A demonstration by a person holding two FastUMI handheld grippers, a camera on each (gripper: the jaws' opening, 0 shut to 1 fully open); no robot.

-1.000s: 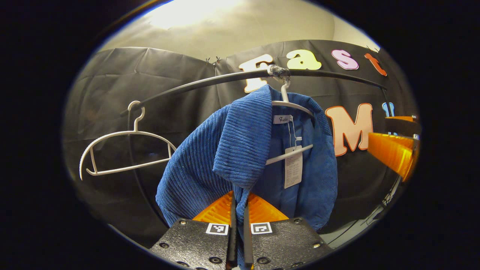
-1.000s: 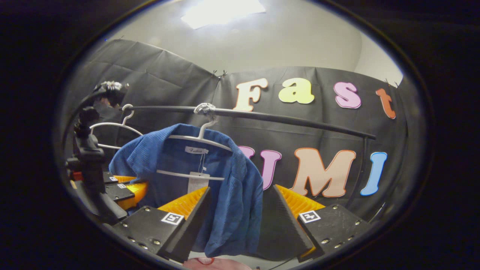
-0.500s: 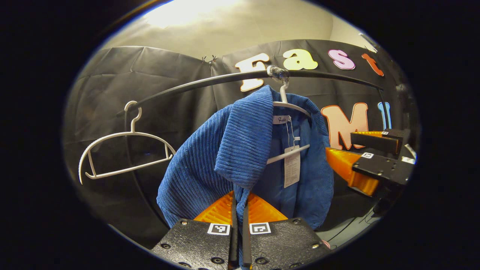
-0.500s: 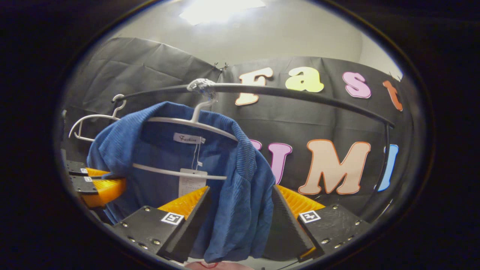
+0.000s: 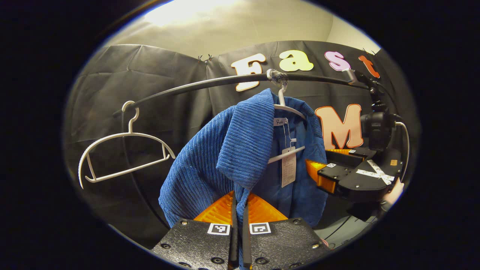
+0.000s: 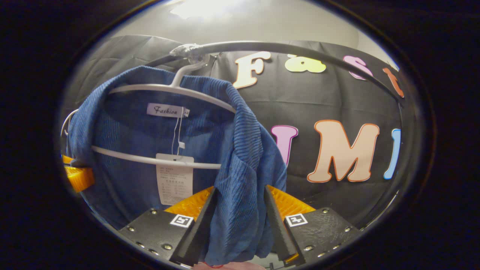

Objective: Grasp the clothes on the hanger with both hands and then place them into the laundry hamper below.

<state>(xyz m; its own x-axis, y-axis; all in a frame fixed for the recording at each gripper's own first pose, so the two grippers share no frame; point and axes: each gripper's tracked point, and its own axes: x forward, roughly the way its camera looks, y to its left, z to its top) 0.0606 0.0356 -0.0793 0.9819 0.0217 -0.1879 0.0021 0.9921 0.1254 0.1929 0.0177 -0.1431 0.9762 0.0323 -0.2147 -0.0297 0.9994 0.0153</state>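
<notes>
On the black rail [image 5: 210, 80] that crosses the booth, the blue ribbed garment [image 5: 210, 165] hangs from a white hanger [image 6: 168, 89], so the removal step is not yet done. A second white hanger [image 5: 123, 152] hangs bare near the left end of the rail in the left gripper view, well apart from the garment.

In the left gripper view, the left tongs [image 5: 239, 213] are pressed together on the front edge of the garment, just below the folded collar; both fingers pinch the cloth, so I judge this side as grasped. In the right gripper view, the right tongs [image 6: 239, 210] stand apart, with the other front edge of the garment hanging down between the two fingers. The cloth seems to touch them or be very near, but they do not clamp it. The same tongs show also at the right side of the left gripper view, beside the garment.

A paper tag [image 6: 174, 178] hangs from the neck label across the lower bar of the hanger.

What is left, as I judge: the right tongs must close on the cloth, then both must slip the garment off the hanger and lower it. The hamper itself I cannot identify; a small pink strip at the bottom edge of the right gripper view may belong to it.
</notes>
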